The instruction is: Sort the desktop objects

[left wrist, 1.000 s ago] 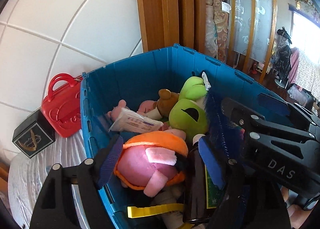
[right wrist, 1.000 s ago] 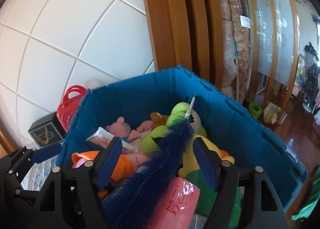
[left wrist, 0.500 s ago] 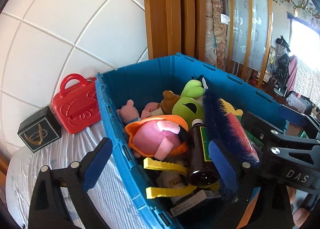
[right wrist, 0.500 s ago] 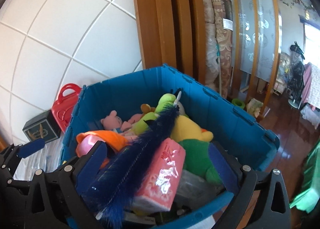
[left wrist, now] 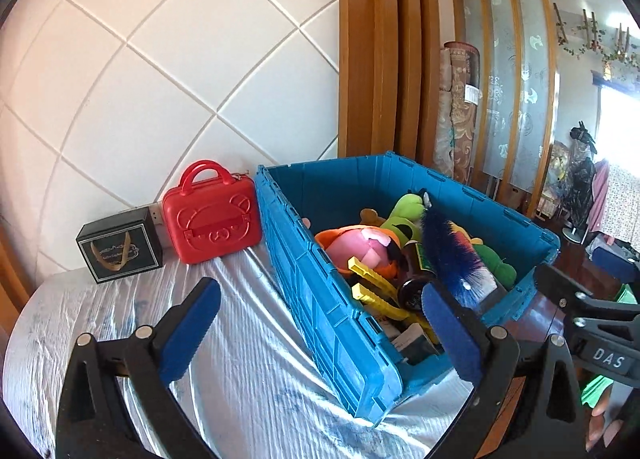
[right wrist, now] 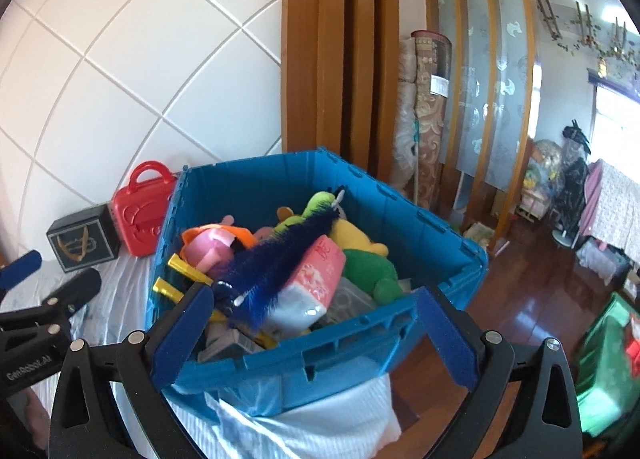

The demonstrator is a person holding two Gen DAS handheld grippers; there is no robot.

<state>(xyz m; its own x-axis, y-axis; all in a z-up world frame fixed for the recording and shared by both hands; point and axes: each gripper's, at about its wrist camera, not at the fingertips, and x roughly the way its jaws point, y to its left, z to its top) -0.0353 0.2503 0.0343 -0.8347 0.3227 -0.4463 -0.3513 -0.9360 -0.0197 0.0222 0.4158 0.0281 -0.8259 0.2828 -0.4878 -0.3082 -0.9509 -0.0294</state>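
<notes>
Crate [right wrist: 320, 355] sits at the bench [left wrist: 248, 371] edge, heaped with plush toys [right wrist: 368, 267], a blue brush [right wrist: 280, 259] and a pink tissue pack [right wrist: 320, 279]; a red case [left wrist: 212, 215] and black box [left wrist: 120, 249] stand left of the crate by the wall. Left gripper [left wrist: 316, 323] and right gripper [right wrist: 312, 333] both hover before the crate, jaws wide and empty. Risk, I judge: the brush lies loosely on top of the crate's pile, so a nudge could tip it over the rim to the floor.
</notes>
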